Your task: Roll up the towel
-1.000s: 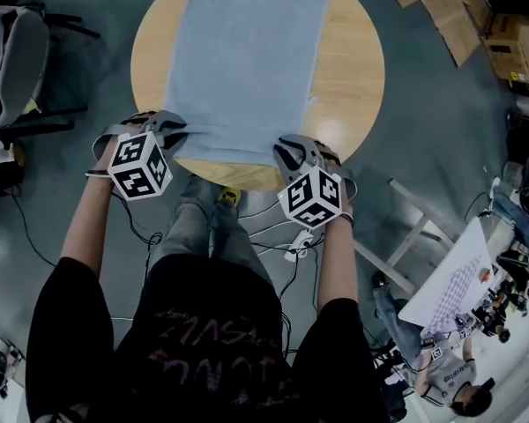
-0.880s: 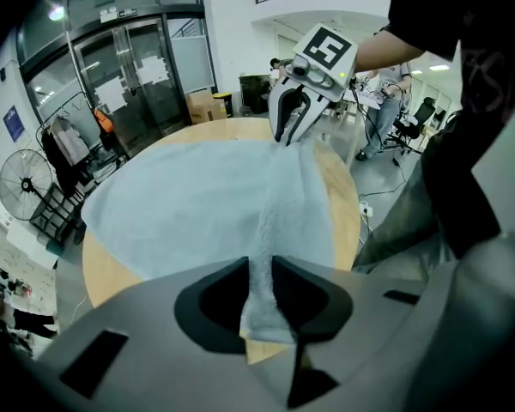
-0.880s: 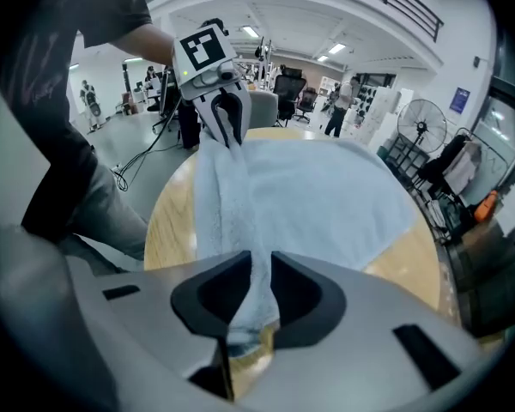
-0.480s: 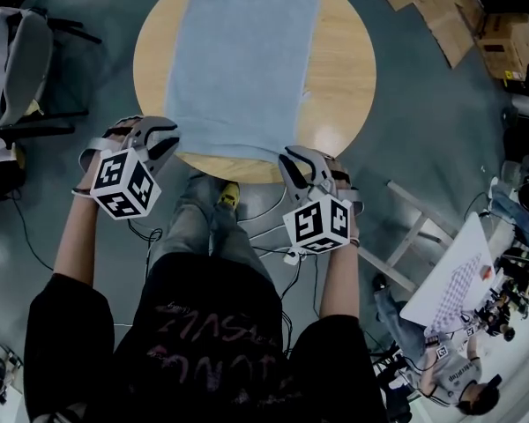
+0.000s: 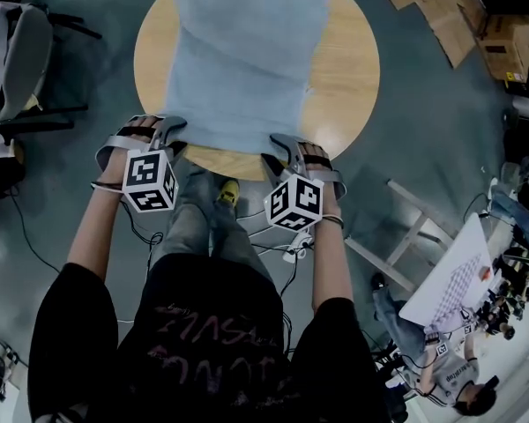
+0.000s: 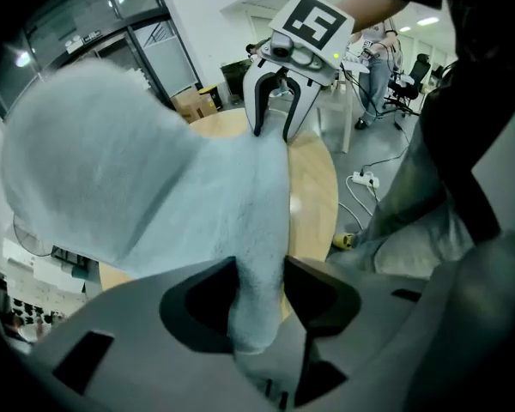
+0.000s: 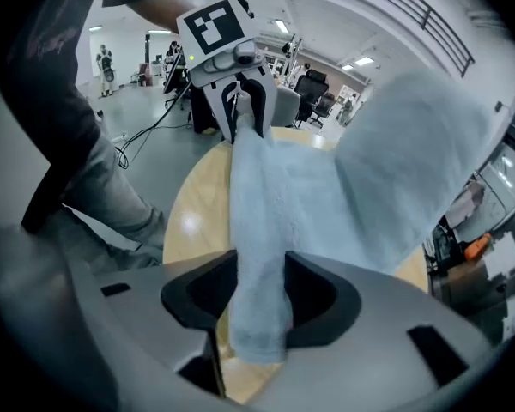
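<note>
A light blue towel [image 5: 242, 60] lies on the round wooden table [image 5: 344, 69], its near edge lifted and its middle bulging up. My left gripper [image 5: 175, 137] holds the near left corner. In the left gripper view the towel [image 6: 256, 299] fills the gap, both pads against it and a tail hanging below. My right gripper [image 5: 278, 148] holds the near right corner the same way, the towel [image 7: 259, 307] pinched between its pads. Both pairs of jaws have just been opening, with the towel still between them. The edge runs as a straight ridge between the two grippers.
A chair [image 5: 22, 60] stands left of the table. Cables and a power strip [image 5: 291, 252] lie on the floor under the near edge. Flat cardboard [image 5: 441, 7] lies at the far right, and a white table with people [image 5: 463, 298] at the lower right.
Both grippers drew back toward me, then moved forward and inward over the table's near edge. The towel's near edge came up and its middle now bulges instead of lying flat.
</note>
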Motion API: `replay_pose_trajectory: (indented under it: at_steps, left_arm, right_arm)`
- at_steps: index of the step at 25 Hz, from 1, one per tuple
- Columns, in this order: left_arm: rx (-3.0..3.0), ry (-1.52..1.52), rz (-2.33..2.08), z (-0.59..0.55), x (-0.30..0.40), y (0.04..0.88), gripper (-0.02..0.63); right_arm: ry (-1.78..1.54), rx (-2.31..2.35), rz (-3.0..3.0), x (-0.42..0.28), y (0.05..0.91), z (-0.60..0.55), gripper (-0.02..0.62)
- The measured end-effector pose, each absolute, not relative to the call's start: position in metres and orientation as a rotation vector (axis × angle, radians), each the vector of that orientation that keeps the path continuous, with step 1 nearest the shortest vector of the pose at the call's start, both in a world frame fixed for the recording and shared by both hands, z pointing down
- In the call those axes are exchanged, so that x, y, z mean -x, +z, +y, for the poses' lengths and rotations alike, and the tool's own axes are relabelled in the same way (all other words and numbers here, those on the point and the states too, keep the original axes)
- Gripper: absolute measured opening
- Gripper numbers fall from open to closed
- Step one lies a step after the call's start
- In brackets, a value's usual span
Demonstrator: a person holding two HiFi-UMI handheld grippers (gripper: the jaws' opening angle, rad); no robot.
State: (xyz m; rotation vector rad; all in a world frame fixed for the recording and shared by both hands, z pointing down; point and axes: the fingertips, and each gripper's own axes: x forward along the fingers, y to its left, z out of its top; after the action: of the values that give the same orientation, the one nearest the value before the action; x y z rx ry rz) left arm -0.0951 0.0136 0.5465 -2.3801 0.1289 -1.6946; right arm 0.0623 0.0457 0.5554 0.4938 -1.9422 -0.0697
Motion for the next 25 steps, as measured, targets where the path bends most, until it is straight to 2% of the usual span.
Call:
replay_pose_trajectory:
  at_steps: [5,12,21,25]
  left_arm:
    - [2.425,-1.753,0.021,0.005,0.094,0.555,0.146]
    - [2.505,-1.828,-0.101,0.013,0.095,0.555,0.085]
    - [2.654,-1.965,-0.461,0.078,0.102,0.547,0.072]
    - [2.692,-1.916,-0.354,0.07,0.096,0.547,0.078]
  right_arm:
    - [0.037,-0.418,-1.974,-0.061,0.562,0.04,0.166]
    - [0.147,-0.376,-1.998,-0.061,0.563,0.043,0.069]
    - [0.485,-0.186,-2.048,-0.054,0.551,0.107,0.06]
    - [0.393,-0.274,-2.051,-0.061,0.553,0.097,0.075]
